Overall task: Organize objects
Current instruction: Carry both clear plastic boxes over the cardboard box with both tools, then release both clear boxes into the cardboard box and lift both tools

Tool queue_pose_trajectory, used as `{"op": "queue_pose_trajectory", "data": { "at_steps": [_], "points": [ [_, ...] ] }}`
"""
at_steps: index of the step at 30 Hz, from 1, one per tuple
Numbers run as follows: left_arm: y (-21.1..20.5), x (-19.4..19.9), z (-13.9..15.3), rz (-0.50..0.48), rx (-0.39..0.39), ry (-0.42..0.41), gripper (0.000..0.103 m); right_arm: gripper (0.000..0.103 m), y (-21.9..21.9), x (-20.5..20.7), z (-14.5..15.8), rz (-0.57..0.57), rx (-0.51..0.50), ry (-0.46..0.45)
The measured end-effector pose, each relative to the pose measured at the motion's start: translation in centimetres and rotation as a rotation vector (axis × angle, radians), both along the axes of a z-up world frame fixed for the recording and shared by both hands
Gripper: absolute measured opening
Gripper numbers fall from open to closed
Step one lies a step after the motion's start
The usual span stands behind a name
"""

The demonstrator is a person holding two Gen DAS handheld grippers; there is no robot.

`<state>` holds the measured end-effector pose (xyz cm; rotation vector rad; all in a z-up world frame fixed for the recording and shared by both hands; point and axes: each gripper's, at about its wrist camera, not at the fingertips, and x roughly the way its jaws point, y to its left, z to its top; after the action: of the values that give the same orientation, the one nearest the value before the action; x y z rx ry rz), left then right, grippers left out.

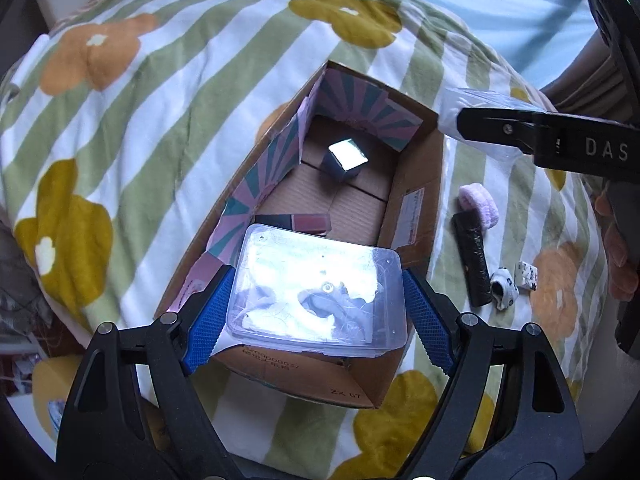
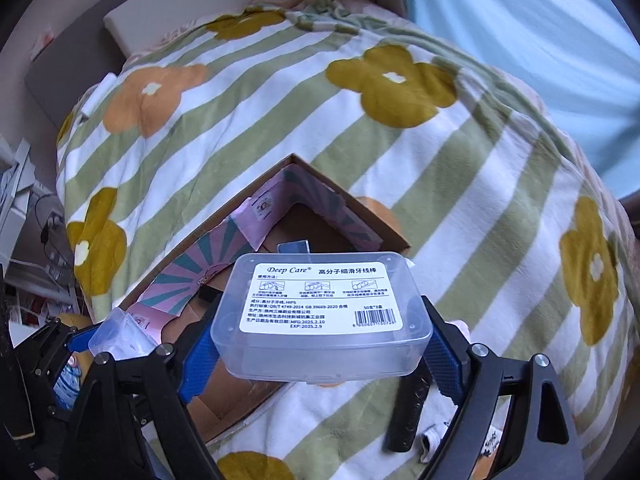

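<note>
My left gripper [image 1: 318, 280] is shut on a clear plastic box [image 1: 316, 292], its blue pads [image 1: 208, 316] pressed on both sides. It hangs over the near end of an open cardboard box [image 1: 416, 208] lined with pink and teal paper. My right gripper [image 2: 320, 308] is shut on a second clear box with a white "Deep Care" label [image 2: 320, 300], above the cardboard box's [image 2: 192, 264] right edge. Inside the cardboard box lie a small silver-topped cube [image 1: 347, 157] and a flat dark red item [image 1: 296, 222]. The right gripper's finger [image 1: 500, 130] shows at the upper right.
The cardboard box rests on a green-striped flower blanket [image 1: 160, 128]. To its right lie a pink fluffy band [image 1: 478, 204], a black roll [image 1: 472, 260], a small white and black sock [image 1: 505, 288] and a white card [image 1: 528, 274]. A hand [image 1: 616, 248] is at the right edge.
</note>
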<state>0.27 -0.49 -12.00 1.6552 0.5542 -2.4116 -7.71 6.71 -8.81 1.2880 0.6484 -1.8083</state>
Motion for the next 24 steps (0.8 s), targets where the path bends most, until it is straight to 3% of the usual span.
{"op": "queue_pose_trajectory", "data": {
  "at_steps": [6, 11, 20, 22, 23, 24],
  "points": [
    [-0.2, -1.0, -3.9, 0.05, 0.019, -0.077, 0.081, 0.086, -4.8, 1.0, -5.6, 0.156, 0.068, -0.087],
    [0.1, -2.2, -7.0, 0.06, 0.041, -0.134, 0.081, 0.086, -6.7, 0.8, -9.2, 0.168, 0.104, -0.149],
    [1.0, -2.9, -8.1, 0.041, 0.038, -0.141, 0.082, 0.086, -7.3, 0.0, -10.6, 0.149, 0.101, -0.223],
    [1.4, -3.0, -7.8, 0.024, 0.035, -0.14, 0.093, 0.09, -7.5, -0.1, -11.0, 0.15, 0.112, -0.272],
    [1.6, -2.9, -7.6, 0.019, 0.033, -0.138, 0.103, 0.1, -7.4, -0.2, -11.1, 0.142, 0.117, -0.281],
    [1.8, -2.9, -7.4, 0.012, 0.029, -0.132, 0.103, 0.103, -7.3, -0.4, -11.2, 0.135, 0.11, -0.29]
  ]
}}
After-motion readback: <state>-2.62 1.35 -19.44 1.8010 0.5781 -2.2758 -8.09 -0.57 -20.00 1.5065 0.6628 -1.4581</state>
